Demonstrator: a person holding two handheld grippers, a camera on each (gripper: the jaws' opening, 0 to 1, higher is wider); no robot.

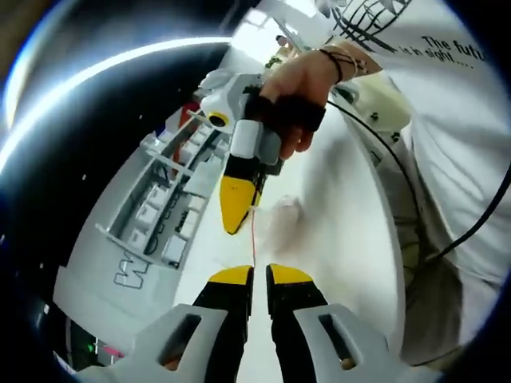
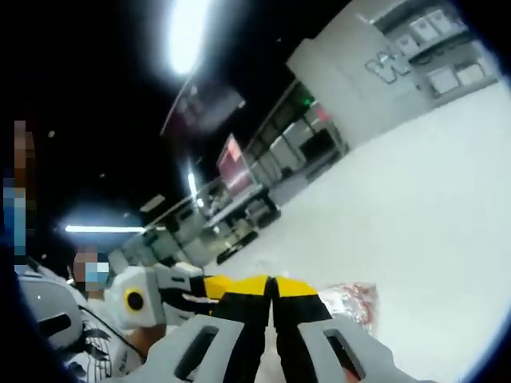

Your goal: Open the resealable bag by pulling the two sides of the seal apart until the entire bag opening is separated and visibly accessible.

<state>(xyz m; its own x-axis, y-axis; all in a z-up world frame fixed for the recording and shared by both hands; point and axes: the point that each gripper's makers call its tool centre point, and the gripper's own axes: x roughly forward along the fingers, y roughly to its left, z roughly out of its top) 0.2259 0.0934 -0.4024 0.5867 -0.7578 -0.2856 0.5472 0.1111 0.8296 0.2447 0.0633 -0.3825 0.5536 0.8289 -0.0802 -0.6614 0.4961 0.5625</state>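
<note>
White tabletop [image 1: 335,239] lay beneath both grippers — left gripper [image 1: 259,275] and right gripper [image 2: 271,281] each clenched on the resealable bag [image 2: 351,302].

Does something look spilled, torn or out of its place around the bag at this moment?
Nothing looks spilled or torn. The resealable bag shows beside the right claw, blurred, with reddish contents inside. In the left gripper view the left claw and the right claw have their jaws together, with a thin red line between them. The white table looks clean.
</note>
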